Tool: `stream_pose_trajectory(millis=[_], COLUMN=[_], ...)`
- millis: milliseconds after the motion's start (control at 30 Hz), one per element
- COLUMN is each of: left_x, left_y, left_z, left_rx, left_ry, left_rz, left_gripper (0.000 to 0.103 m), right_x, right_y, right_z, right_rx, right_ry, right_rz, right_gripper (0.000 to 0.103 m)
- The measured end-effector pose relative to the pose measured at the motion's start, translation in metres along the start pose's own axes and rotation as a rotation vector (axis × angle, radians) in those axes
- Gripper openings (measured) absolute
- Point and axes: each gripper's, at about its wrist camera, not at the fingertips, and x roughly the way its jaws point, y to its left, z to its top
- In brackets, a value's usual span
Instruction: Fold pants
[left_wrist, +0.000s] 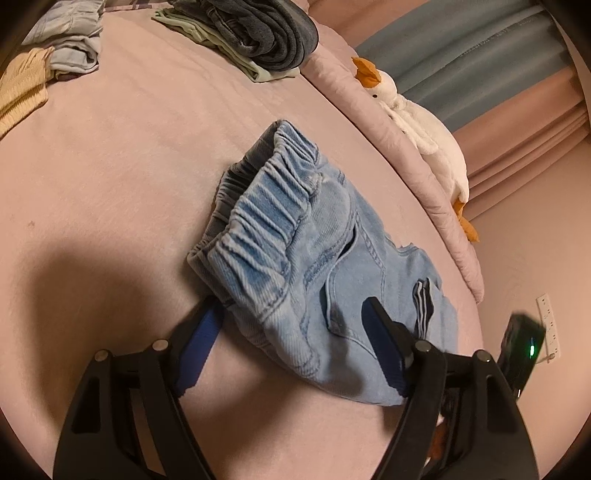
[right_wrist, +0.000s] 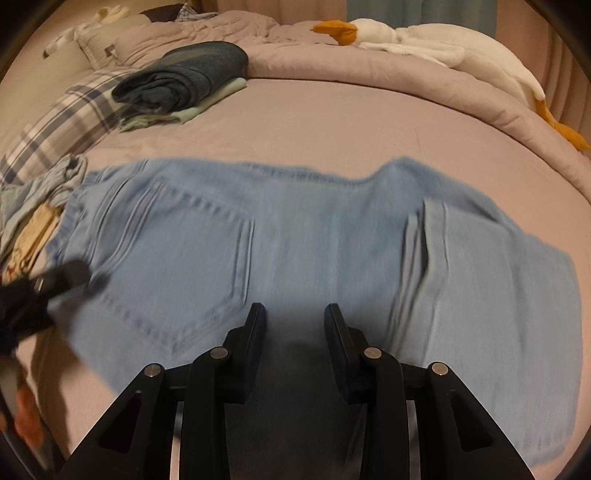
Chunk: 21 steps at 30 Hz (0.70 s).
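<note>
Two grippers hang over a pair of light blue denim pants spread on a pink bed sheet. Going from the left, the left gripper stands wide apart, straddling the corner of the pants by the elastic waistband: one blue pad sits on the sheet just beside the cloth edge, the other lies over the denim near a pocket. The pads do not pinch the fabric; nothing is clamped. In the right wrist view the pants run crosswise, back pocket to the left, a folded-over leg to the right. The right gripper is partly open with a narrow gap; its pads hover just above the near edge of the denim and hold nothing, though the blur hides whether they brush it. Behind, a dark folded pile rests on the sheet, and a plush goose lies along the quilt at the far right.
</note>
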Motion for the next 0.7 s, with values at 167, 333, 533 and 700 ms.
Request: stream_pose_trajectory(millis=[167,333,533,700], left_x=[-0.014,-0.030,-0.021,-0.004], left_y=[0.024,0.046,0.036,0.018], left_z=[0.003,0.003,0.008,0.020], left_rx=[-0.121,-0.244,-0.241,-0.224], left_ry=[0.000,-0.007,0.025,0.026], left_rz=[-0.121,-0.203,-0.165,-0.106], left_gripper=[0.071,0.069,0.075,0.101], right_x=[-0.017,-0.014,-0.011,-0.013], right_y=[-0.009,-0.013,-0.012,-0.015], right_z=[-0.016,-0.015,-0.011,-0.014], right_rx=[0.040,0.103,0.109,0.112], right_ry=[0.017,-0.001,0.001,-0.008], right_rz=[0.044,0.079,0.084,0.102], right_gripper=[0.035,0.035,0.035,0.035])
